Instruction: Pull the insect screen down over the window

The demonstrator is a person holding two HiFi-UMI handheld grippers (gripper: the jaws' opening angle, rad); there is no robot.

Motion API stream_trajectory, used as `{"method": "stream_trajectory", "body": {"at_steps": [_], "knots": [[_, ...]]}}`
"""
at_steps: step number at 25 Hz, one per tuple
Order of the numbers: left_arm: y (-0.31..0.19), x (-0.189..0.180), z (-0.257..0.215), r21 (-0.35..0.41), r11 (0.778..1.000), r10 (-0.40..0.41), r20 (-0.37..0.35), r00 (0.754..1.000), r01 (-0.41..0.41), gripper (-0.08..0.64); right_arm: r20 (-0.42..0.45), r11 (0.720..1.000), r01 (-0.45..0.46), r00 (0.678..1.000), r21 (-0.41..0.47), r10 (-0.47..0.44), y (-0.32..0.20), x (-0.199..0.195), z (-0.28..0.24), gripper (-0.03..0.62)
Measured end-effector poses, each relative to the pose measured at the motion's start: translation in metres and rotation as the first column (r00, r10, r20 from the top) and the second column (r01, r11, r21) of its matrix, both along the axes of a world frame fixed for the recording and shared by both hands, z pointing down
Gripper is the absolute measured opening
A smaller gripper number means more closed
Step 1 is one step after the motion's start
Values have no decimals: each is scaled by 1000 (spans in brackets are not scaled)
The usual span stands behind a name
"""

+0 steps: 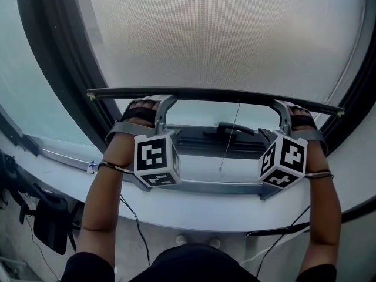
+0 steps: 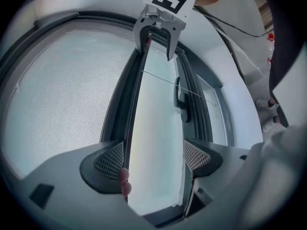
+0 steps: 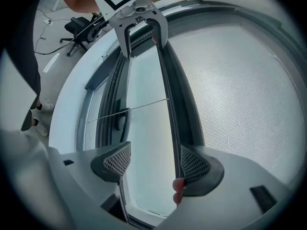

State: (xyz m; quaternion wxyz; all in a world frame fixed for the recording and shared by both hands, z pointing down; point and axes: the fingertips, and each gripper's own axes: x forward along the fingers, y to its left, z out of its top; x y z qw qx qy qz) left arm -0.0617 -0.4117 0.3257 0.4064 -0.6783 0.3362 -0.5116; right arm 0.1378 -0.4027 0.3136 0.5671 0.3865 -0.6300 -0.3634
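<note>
The insect screen (image 1: 223,34) is a fine grey mesh, drawn most of the way down over the window (image 2: 156,128). Its dark bottom bar (image 1: 211,94) lies level, with a strip of pane left uncovered below it. A thin pull cord (image 1: 231,140) hangs from the middle of the bar. The bar passes between the parted jaws of my left hand-held gripper (image 2: 153,159) and my right hand-held gripper (image 3: 151,162), lying against one jaw of each.

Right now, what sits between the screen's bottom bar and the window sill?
Head view: under the bar, a strip of uncovered glass, a thin hanging cord and the window handle.
</note>
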Motion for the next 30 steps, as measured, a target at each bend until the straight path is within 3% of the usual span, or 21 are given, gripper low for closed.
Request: {"method": "stream_trajectory", "body": {"at_steps": [5,9,16,21,30], "knots": [[0,1,16,-36,999,-6,4,1000,6,394,-16,1000,-13,1000,15,13,-1,2,16,330],[0,3,40,-110,994,-2,-44,999,-3,394,-20,1000,-17,1000,-10,17,-2,2,43,330],[2,5,62,-114,993,15,-57,998,-21,394,7,999,-47,999,-14,47,-2,2,65,330],[1,2,68,-64,998,-7,-2,1000,7,394,11,998,-61,998,1,61,-1,0,69,330],[0,1,82,-102,993,-62,22,998,64,394,-26,997,-79,997,-21,79,-2,2,83,330]]}}
